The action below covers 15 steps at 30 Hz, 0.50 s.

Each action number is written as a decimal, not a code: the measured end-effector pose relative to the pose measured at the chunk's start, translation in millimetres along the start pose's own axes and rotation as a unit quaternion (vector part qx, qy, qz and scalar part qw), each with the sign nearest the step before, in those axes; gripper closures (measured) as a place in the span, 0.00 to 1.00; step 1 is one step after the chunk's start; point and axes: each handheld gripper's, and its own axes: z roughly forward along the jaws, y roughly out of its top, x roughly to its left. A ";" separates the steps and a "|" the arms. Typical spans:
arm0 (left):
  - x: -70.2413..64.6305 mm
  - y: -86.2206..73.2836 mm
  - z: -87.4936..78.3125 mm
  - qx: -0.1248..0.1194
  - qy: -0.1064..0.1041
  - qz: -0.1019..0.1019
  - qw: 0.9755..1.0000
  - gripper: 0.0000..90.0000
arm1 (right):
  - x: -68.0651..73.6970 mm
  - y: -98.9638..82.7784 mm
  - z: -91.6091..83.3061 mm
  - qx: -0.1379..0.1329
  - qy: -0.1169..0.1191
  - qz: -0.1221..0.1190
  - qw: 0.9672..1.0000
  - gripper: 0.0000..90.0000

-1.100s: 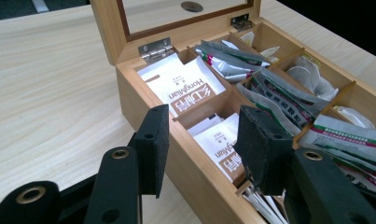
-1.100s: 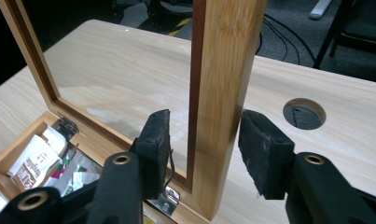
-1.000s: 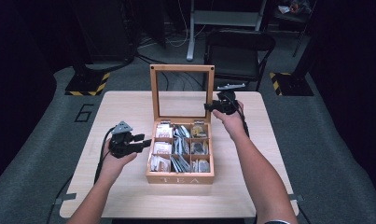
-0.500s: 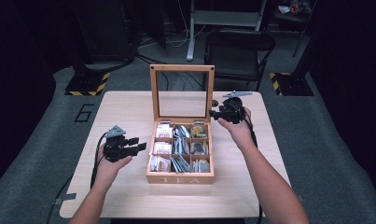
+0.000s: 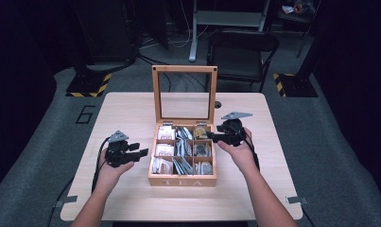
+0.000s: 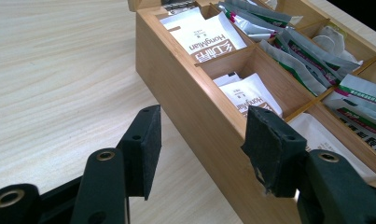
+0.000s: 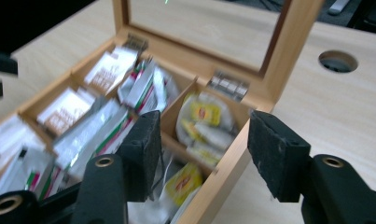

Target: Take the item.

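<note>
Two hand-held tongs flank an open wooden tea box [image 5: 182,178] on a pale wood worktop [image 5: 131,113], seen from above. At the left, the left tongs [image 5: 140,149] are carried level, just off the box's left wall, pointing toward it. Their jaws have just been opening and now stand spread with nothing between them; in the left gripper view the pads frame the bare worktop and the top edge of the near wall, without touching either. A black cable trails from these tongs back along the person's forearm.

At the centre, the tea box stands with its glass-paned lid [image 5: 184,93] raised upright at the far side. The word TEA is printed on the front wall. Inside, dividers form three columns: white sachets [image 6: 205,39] with brown print in the left column, silver sachets [image 5: 183,150] with red and green stripes in the middle, and bags with yellow labels [image 7: 205,116] in the right column.

At the right, the right tongs [image 5: 211,137] hover at the box's right wall, near its far right compartment, pointing left. Their jaws are parted and hold nothing; in the right gripper view, which is blurred, one pad hangs over the box's interior and the other outside its right wall. A round cable hole [image 7: 337,61] pierces the worktop beyond the lid.
</note>
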 end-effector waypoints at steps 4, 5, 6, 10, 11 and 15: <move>-1.9 -0.9 -0.2 0.001 -0.004 -0.001 1.000 0.50 | 12.0 -13.3 0.5 0.017 -0.005 -0.031 0.999 0.53; -1.6 -0.7 -0.2 0.001 -0.004 0.002 1.000 0.50 | 14.5 -15.6 -0.3 0.014 -0.003 -0.030 0.999 0.54; -2.4 -0.6 -0.1 -0.003 -0.003 0.001 1.000 0.50 | 16.5 -17.2 -1.1 0.011 -0.003 -0.035 0.999 0.54; -3.6 -0.6 0.0 -0.003 -0.004 0.006 1.000 0.50 | 26.5 -21.5 -5.0 0.001 0.006 -0.038 0.999 0.58; -3.8 -0.8 0.0 -0.002 -0.003 0.007 1.000 0.50 | 29.2 -22.1 -6.1 0.000 0.009 -0.039 0.999 0.59; -3.6 -1.7 -1.1 -0.003 -0.001 0.005 1.000 0.50 | 39.3 -24.9 -9.1 -0.007 0.019 -0.040 0.999 0.62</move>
